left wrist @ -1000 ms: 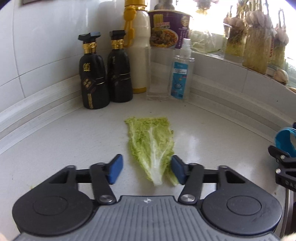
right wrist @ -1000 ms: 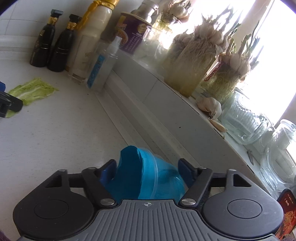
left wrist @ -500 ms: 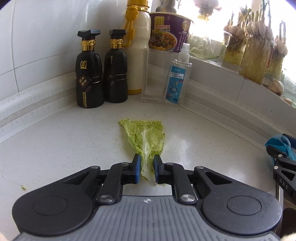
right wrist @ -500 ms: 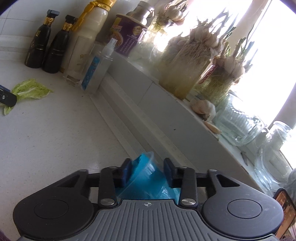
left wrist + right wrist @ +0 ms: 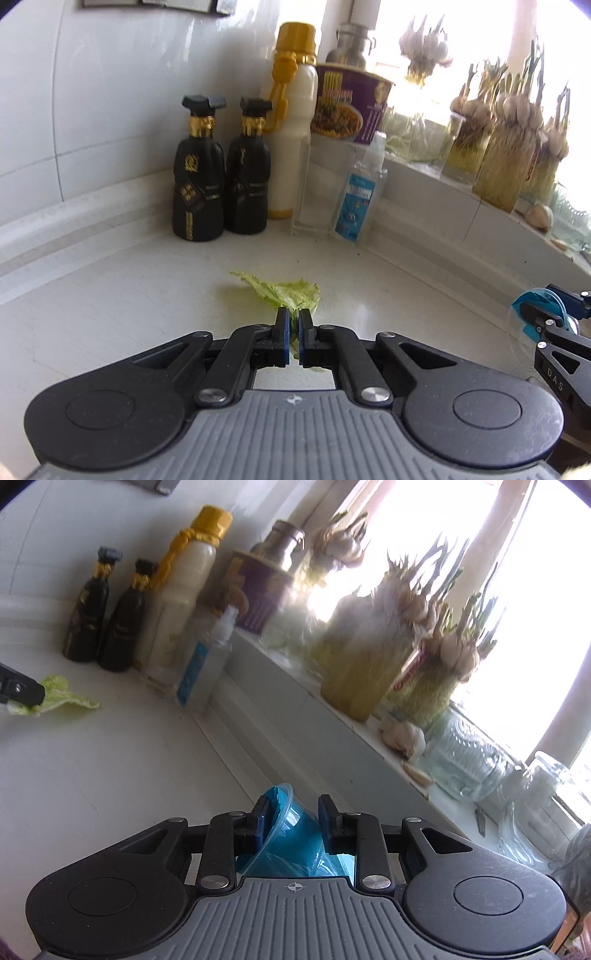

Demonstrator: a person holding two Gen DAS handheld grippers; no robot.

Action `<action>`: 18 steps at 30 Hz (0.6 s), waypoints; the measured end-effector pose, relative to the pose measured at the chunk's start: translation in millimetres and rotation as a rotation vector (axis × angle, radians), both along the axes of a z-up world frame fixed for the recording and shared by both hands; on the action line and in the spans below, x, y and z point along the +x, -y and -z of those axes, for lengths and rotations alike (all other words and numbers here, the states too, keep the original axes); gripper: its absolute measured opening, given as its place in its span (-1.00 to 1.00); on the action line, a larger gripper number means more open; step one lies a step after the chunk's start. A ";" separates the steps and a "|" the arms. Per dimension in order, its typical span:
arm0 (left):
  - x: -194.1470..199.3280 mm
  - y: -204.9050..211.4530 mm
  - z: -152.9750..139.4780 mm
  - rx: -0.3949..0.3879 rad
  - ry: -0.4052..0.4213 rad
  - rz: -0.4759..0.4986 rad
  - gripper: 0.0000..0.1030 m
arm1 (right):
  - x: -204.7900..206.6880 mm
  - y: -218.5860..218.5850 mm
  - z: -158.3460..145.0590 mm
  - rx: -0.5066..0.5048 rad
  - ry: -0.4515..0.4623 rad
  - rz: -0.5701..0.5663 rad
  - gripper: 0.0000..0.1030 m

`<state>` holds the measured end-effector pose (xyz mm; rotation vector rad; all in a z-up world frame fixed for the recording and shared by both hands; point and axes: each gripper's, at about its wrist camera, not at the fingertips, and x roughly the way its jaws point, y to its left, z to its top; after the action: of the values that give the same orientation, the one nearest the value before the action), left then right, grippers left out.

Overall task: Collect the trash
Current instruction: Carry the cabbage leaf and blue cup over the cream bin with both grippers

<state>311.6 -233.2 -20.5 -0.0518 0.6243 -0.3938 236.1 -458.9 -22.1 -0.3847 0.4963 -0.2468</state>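
1. White speckled countertop [image 5: 110, 295] runs into a glossy tiled corner, with a stepped white ledge along the window side.
2. Two black, figure-shaped bottles [image 5: 199, 173] with gold collars and flat black caps stand side by side in the corner; just beside them is a tall cream bottle [image 5: 291, 122] with a mustard-yellow cap and strap.
3. A clear rectangular spray bottle [image 5: 360, 192] with a blue label stands near a purple instant-noodle cup [image 5: 349, 107], which sits higher up.
4. Glass jars on the sill hold sprouting garlic bulbs [image 5: 369, 635] with dense pale roots below; a loose garlic head [image 5: 402, 734] lies beside them.
5. The lettuce leaf [image 5: 291, 293] is crinkled, pale green with a whitish rib; its stalk end is pinched in the left gripper [image 5: 294, 338], whose blue-padded jaws are clamped on it, while the frilly end trails low over the counter.
6. The right gripper [image 5: 291, 819] has just been closing its jaws on a crushed, translucent blue plastic cup [image 5: 291, 845], and the pads press its deformed wall, rim tilted to the left.
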 end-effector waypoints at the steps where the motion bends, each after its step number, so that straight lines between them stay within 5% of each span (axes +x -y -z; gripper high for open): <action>1: -1.5 -1.8 -2.5 -0.001 0.004 -0.002 -0.93 | -1.1 -2.6 -3.9 0.007 0.003 -0.005 -0.50; 10: -14.7 -21.6 -22.5 -0.017 0.013 -0.030 -0.93 | -12.4 -29.8 -33.7 0.035 0.025 -0.058 -0.50; 18: -24.4 -51.3 -41.0 -0.052 0.021 -0.050 -0.93 | -27.0 -44.7 -64.1 0.175 0.008 -0.115 -0.50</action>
<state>287.3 -181.8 20.5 -0.1127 0.5906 -0.3620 209.2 -414.2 42.0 -0.2403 0.4820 -0.0929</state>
